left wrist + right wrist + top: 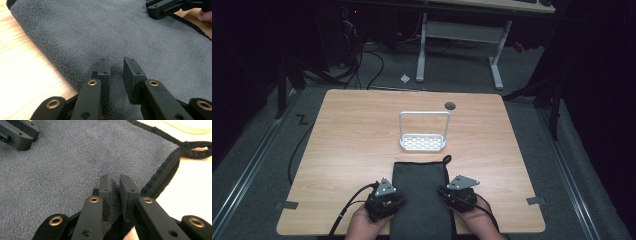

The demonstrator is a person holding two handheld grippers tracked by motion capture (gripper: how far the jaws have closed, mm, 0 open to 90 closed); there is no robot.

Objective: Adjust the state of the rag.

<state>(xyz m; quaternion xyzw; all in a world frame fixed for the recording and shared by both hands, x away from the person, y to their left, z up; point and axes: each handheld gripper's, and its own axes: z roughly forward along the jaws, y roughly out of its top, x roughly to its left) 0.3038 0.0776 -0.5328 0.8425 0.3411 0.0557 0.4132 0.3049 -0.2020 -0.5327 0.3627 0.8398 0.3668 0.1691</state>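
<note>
On wooden table (352,145): dark grey towel (419,195), folded, long axis running away from the near edge toward white rack (423,132), hanging loop (446,160) at the far right corner. Left of towel, over its left edge: left gripper (113,72), jaws slightly parted, tips on the pile, nothing pinched. Right of towel, over the bound hem: right gripper (115,188), jaws narrowly apart, empty. Both equally near. Towel's near end cut off; layers beneath hard to make out.
</note>
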